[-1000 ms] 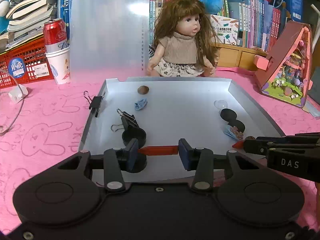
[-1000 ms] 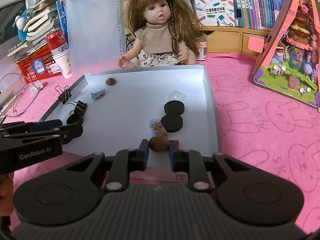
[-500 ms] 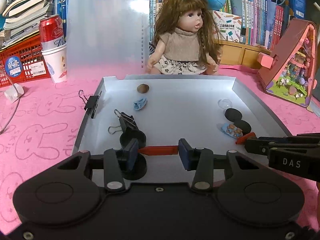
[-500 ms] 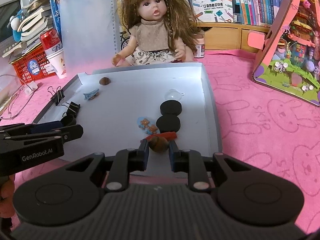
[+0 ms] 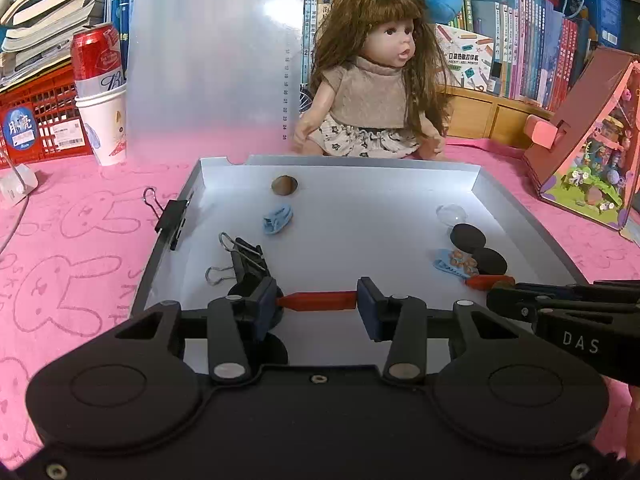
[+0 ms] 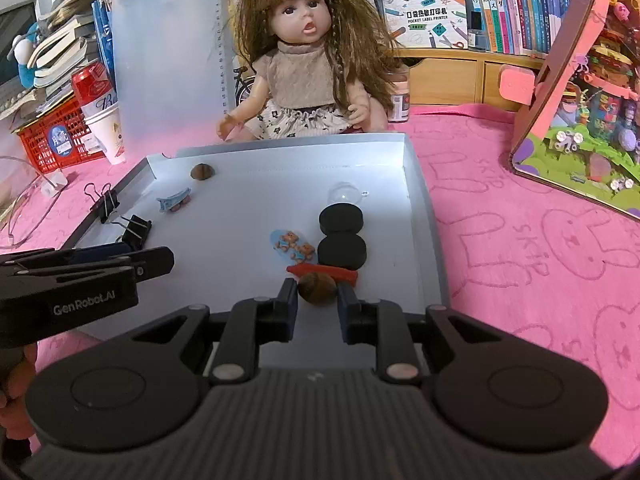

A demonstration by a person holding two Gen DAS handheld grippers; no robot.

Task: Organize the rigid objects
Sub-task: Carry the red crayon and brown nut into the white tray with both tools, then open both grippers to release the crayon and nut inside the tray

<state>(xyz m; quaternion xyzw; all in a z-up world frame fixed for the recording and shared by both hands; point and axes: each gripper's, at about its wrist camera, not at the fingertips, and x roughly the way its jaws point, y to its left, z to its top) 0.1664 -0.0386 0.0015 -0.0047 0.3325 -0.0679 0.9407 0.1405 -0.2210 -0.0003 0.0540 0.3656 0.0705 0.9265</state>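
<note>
My left gripper (image 5: pixel 317 301) is shut on a red stick (image 5: pixel 316 301), held crosswise between its pads over the near edge of the grey tray (image 5: pixel 520 216). My right gripper (image 6: pixel 317 294) is shut on a brown nut (image 6: pixel 317 289) above the tray's near right part (image 6: pixel 424 216). Just beyond the nut, a second red stick (image 6: pixel 322 270) lies on the tray floor; it also shows in the left wrist view (image 5: pixel 489 281). Two black discs (image 6: pixel 342 236), a bear sticker (image 6: pixel 295 245), a clear dome (image 6: pixel 346 192), a blue clip (image 6: pixel 174 202) and another brown nut (image 6: pixel 202 171) lie in the tray.
Black binder clips (image 5: pixel 244 258) lie in the tray's left part, and one (image 5: pixel 172 220) grips its left wall. A doll (image 5: pixel 376 92) sits behind the tray. A can in paper cups (image 5: pixel 100 96) and a red basket (image 5: pixel 36 120) stand far left. A toy house (image 5: pixel 592 144) stands right.
Both grippers have drawn slightly back and up with their objects still held. The second red stick has come into view beyond the nut in my right gripper.
</note>
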